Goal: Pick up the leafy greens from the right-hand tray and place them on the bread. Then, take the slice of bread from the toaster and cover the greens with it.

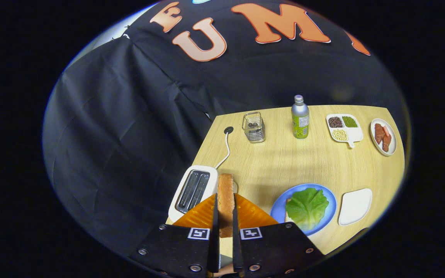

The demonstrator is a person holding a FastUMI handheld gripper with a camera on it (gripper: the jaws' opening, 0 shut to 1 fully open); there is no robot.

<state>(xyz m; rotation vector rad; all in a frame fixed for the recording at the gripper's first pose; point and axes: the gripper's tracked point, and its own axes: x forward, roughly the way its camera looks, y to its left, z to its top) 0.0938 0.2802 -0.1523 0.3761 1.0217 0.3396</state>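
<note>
My gripper (225, 216) has both fingers clamped on the bread slice (226, 200), held on edge above the table's (276, 166) near left edge beside the toaster (193, 191), greens (306, 207) lying on the blue plate (330, 200) near the front edge, bottle (300, 117) label unreadable.

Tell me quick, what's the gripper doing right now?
Gripper: closed on the slice of bread, held on edge beside the toaster.
</note>
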